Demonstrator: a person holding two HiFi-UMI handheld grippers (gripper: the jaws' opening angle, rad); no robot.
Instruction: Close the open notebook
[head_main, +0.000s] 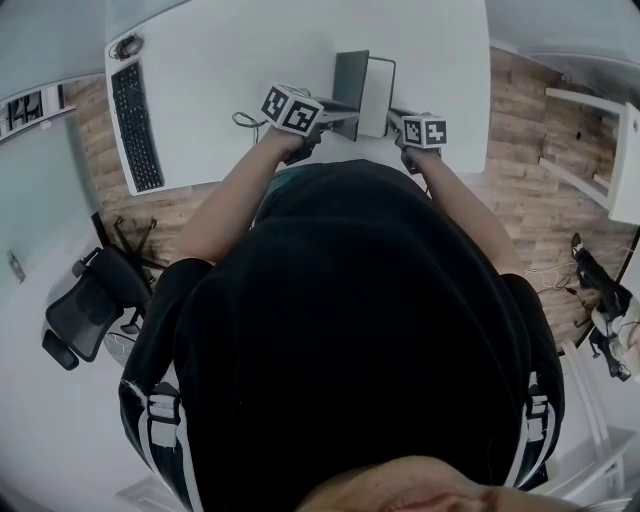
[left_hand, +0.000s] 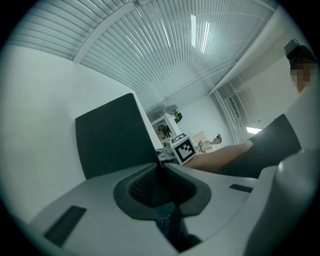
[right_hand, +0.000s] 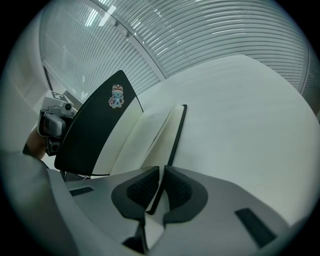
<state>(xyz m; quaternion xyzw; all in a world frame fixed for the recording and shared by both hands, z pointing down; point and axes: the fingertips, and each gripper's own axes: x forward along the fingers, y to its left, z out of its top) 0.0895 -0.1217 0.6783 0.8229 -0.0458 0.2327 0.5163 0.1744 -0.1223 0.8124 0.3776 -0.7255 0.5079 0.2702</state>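
At the near edge of the counter (head_main: 250, 60) the notebook (head_main: 365, 90) lies open. My left tool (left_hand: 160, 167) is nipped shut on the rim of its dark left cover (left_hand: 115, 135), which stands tilted up off the pages. My right tool (right_hand: 161, 172) pinches the thin edge of the right cover (right_hand: 178, 130), which lies flat. Open white counter stretches far and right of the notebook; the keyboard (head_main: 135, 125) sits well apart at the left.

Right gripper (right_hand: 161, 174), fingers (right_hand: 181, 189) pinching open notebook (right_hand: 132, 137) near edge, dark cover raised, sticker (right_hand: 116, 96), white table (right_hand: 240, 115)
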